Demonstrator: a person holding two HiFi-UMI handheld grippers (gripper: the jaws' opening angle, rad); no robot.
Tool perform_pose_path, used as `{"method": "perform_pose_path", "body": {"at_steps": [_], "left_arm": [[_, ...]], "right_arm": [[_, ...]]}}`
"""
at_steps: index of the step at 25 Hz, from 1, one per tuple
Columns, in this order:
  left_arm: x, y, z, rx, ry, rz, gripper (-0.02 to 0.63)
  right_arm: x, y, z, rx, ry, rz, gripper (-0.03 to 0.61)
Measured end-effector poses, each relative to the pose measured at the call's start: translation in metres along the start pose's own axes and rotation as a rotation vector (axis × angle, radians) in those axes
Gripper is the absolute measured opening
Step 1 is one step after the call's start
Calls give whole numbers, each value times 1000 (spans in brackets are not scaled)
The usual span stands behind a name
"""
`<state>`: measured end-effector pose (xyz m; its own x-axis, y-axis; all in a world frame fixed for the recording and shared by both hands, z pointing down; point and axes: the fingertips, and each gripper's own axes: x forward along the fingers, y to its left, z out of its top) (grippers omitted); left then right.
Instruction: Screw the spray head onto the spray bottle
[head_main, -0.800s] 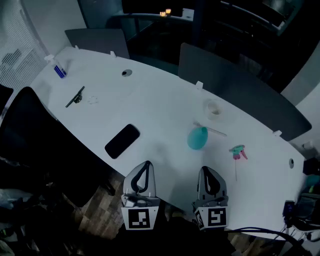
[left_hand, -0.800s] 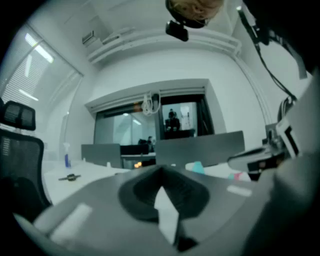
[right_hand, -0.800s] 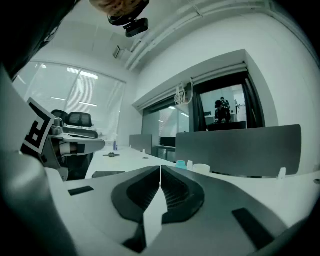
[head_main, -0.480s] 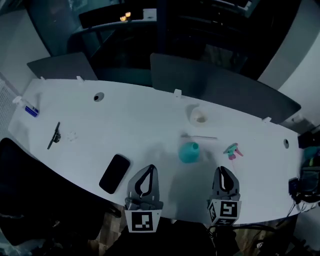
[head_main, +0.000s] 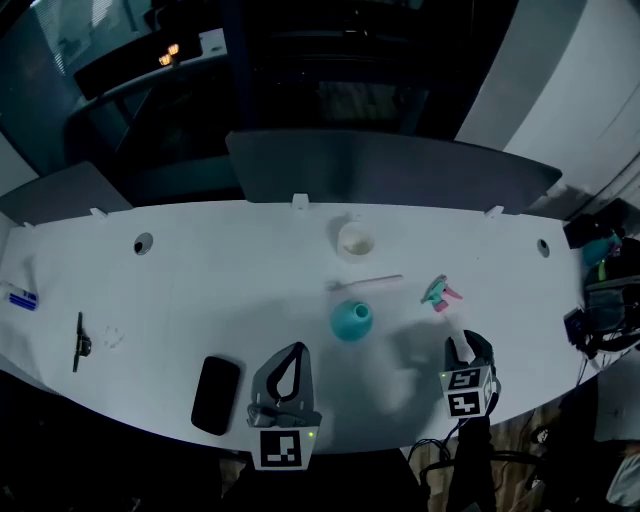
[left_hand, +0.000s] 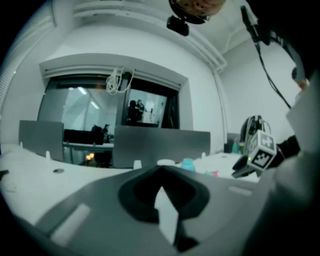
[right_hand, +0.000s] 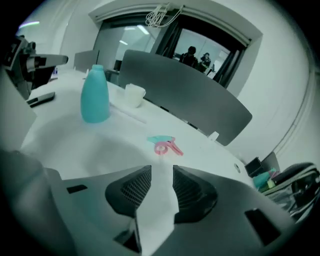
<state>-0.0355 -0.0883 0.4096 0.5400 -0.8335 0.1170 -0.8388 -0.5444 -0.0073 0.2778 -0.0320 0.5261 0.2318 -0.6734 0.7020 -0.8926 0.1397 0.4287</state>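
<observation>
A teal spray bottle (head_main: 350, 320) stands upright and uncapped mid-table; it also shows in the right gripper view (right_hand: 95, 95) and, small, in the left gripper view (left_hand: 187, 163). The pink-and-teal spray head (head_main: 437, 293) lies on the table to its right, ahead of my right gripper (head_main: 462, 347). That gripper tilts down toward the spray head (right_hand: 164, 144), jaws open, nothing between them. My left gripper (head_main: 294, 350) hovers level at the table's front edge, shut and empty, with its tips meeting (left_hand: 160, 173).
A white cup (head_main: 355, 241) and a thin white tube (head_main: 365, 284) lie behind the bottle. A black phone (head_main: 215, 393) sits left of my left gripper. A dark pen (head_main: 78, 340) and a small blue item (head_main: 20, 298) are far left. Grey dividers line the table's far edge.
The head view has swung so the table now lies square across it. My right gripper has moved forward and tipped downward toward the spray head. The left gripper keeps its place near the front edge.
</observation>
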Motion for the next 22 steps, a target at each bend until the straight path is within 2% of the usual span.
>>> {"method": "perform_pose_path", "body": {"at_steps": [3, 8, 11, 14, 17, 19, 22], "left_arm": [[2, 2, 2, -7, 9, 6, 3], [0, 16, 4, -2, 26, 62, 3], [-4, 25, 5, -12, 23, 100, 3], [-8, 29, 3, -9, 23, 123, 3], [-11, 28, 1, -26, 35, 135, 3], [-12, 24, 5, -21, 18, 133, 3], [-12, 19, 11, -43, -3, 131, 3]], "right_arm": [[18, -8, 5, -120, 65, -3, 112], [46, -1, 0, -267, 177, 15, 110], [52, 6, -2, -311, 197, 29, 109], [51, 4, -3, -303, 188, 17, 31], [48, 3, -5, -271, 175, 37, 26], [40, 5, 1, -162, 109, 78, 25], [19, 5, 22, 23, -53, 132, 25]]}}
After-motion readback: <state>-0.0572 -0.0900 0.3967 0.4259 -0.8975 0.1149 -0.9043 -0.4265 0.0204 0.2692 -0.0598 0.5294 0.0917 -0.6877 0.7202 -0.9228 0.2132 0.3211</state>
